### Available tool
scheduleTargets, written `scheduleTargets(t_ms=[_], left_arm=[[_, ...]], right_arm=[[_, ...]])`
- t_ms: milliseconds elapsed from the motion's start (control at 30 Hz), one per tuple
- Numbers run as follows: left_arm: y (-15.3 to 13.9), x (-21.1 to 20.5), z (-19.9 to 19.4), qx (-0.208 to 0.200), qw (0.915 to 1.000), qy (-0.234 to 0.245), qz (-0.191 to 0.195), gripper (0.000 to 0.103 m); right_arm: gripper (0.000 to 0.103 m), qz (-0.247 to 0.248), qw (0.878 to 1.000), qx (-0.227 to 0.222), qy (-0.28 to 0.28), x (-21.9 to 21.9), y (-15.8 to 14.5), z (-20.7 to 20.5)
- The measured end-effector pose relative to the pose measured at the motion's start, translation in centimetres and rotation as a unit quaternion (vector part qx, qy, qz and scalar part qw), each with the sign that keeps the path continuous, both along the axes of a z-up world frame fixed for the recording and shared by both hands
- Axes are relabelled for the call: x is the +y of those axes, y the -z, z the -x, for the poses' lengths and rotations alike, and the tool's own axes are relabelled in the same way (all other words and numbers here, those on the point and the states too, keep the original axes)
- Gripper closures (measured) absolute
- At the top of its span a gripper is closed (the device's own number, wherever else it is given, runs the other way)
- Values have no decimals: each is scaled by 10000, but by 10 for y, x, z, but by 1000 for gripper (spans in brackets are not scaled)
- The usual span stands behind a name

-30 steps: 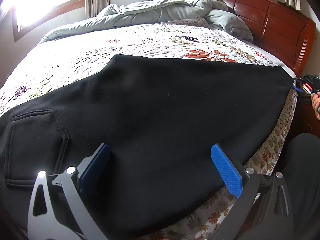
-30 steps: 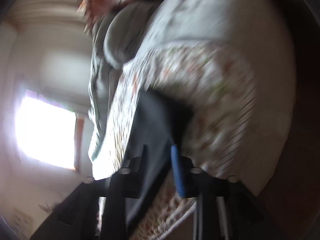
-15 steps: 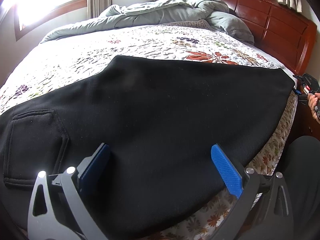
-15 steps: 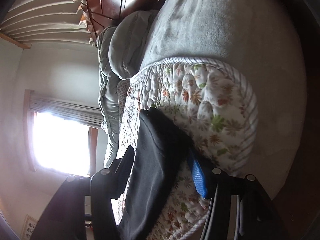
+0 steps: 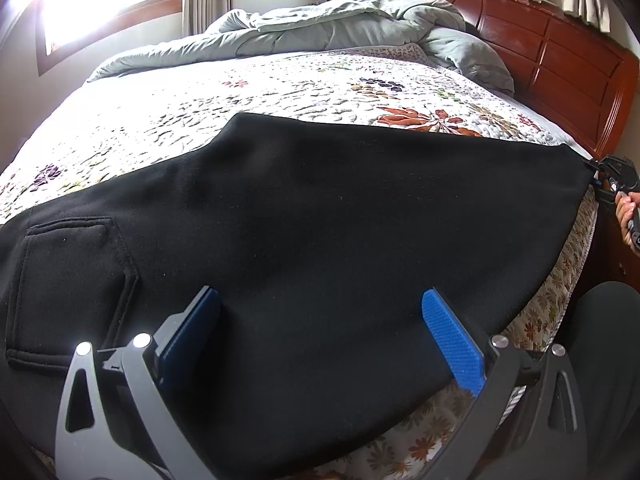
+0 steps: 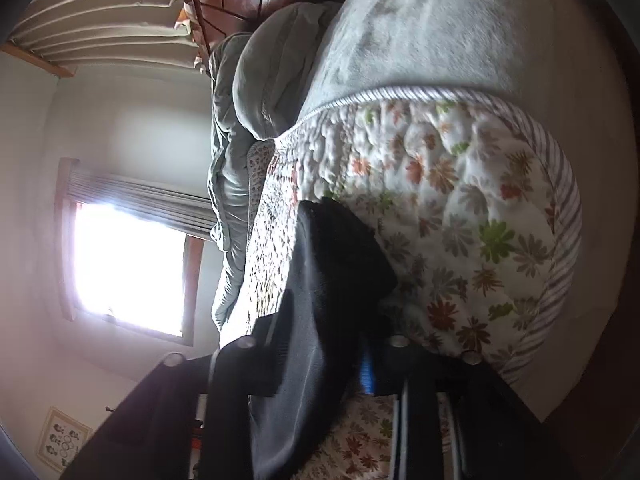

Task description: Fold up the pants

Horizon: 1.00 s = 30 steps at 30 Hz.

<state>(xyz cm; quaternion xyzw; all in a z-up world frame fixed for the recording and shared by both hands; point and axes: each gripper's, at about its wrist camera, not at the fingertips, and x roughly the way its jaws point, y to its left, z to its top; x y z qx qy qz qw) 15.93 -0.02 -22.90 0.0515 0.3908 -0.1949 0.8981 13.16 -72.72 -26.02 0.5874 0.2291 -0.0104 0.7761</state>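
Note:
Black pants [image 5: 320, 220] lie spread flat across the near side of a bed with a floral quilt [image 5: 280, 88], a back pocket [image 5: 68, 276] at the left. My left gripper [image 5: 320, 328] is open, its blue fingers [image 5: 452, 344] resting on the pants near the waist. My right gripper [image 6: 324, 336] is rolled sideways at the bed's edge and is shut on the hem end of the pants [image 6: 340, 264]. It also shows in the left wrist view [image 5: 616, 176] at the far right, holding the leg end.
A grey-green duvet [image 5: 340, 28] is bunched at the far side of the bed. A dark red wooden headboard [image 5: 560, 56] stands at the right. A bright window [image 5: 80, 12] is at the far left. The quilt's corner [image 6: 480, 220] hangs over the mattress edge.
The right gripper has closed from open onto the pants' leg end and steadied after a blurred motion. The left gripper has hardly moved.

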Motion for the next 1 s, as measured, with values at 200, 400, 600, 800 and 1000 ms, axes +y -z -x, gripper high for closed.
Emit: scheduleTargets(t_ms=[200,400,600,800,1000], left_arm=[[-1,-1,0,19,10000,19,-7,3],[-3,2,1,50,10000,14,82,3],[-6,4,3,60,9999,41,112,3],[-18,7,6,-4,9999,-10,142,3],[-45,12,22,-461,9987,203,-16,3]], right_arm=[[92,546,9984,176,4,13,-37,-5],[92,1110,9936,196,-1,32,-76,-8],[93,1697,9853,157,-72,57,-121,-8],[93,2336,9722,48,-175,91,-170,-10],[93,3042,9519,-89,-340,137,-213,-11]])
